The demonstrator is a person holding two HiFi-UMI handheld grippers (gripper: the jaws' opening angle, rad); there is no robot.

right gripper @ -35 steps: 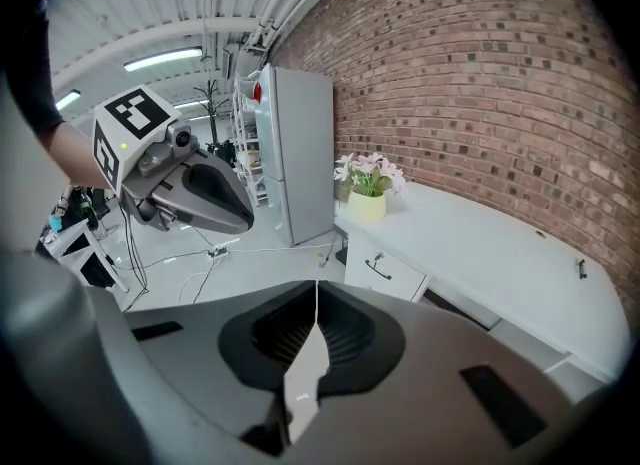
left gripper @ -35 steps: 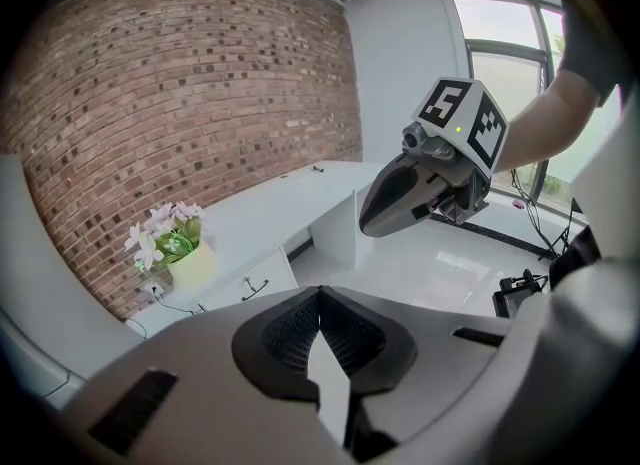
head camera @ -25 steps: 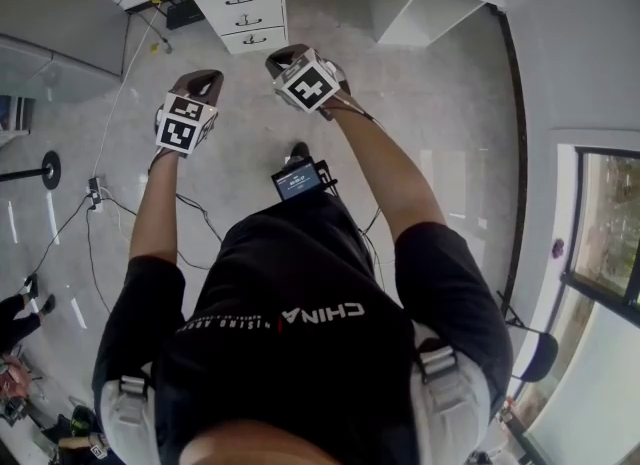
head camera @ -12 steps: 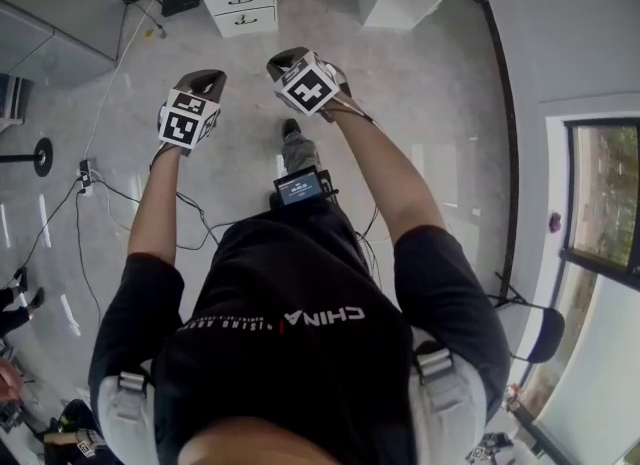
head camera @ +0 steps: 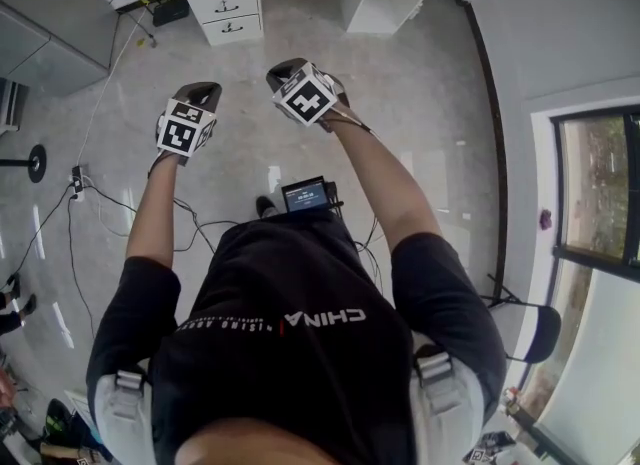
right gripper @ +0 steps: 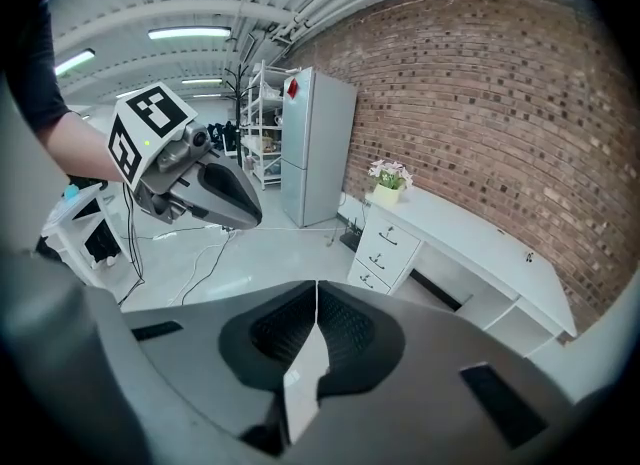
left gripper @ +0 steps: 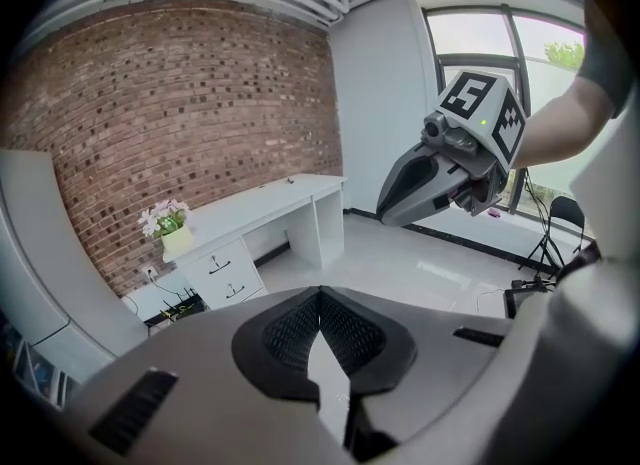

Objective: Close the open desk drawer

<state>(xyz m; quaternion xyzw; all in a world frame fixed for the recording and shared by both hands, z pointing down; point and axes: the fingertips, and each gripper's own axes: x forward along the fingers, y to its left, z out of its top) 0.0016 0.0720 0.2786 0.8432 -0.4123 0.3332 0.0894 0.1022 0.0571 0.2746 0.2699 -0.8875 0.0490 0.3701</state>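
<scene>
standing well back from the desk (right gripper: 470,243), the person holds both grippers out over bare floor (head camera: 420,103). the left gripper (left gripper: 320,301) has its jaws pressed together with nothing between them. the right gripper (right gripper: 317,298) is likewise fully closed and empty.

location of the task item: the drawer unit (right gripper: 384,247) sits under the left end of the desk, at the upper left of the head view and right of centre in the right gripper view. from this range no drawer visibly stands out from the others, so which one is open cannot be told.

handling, as a judgement: a drawer of this kind is rigid, probably light, and runs on slides. no grasp is needed. press the closed jaw tips flat on the drawer front, near its middle and beside the handle. an off-centre push may skew it on its slides.

count:
- desks: one
- drawer units: one
- drawer fronts: three, each with one dark handle
- grippers: two
- flower pot (right gripper: 388,191): one, on the desk top
</scene>
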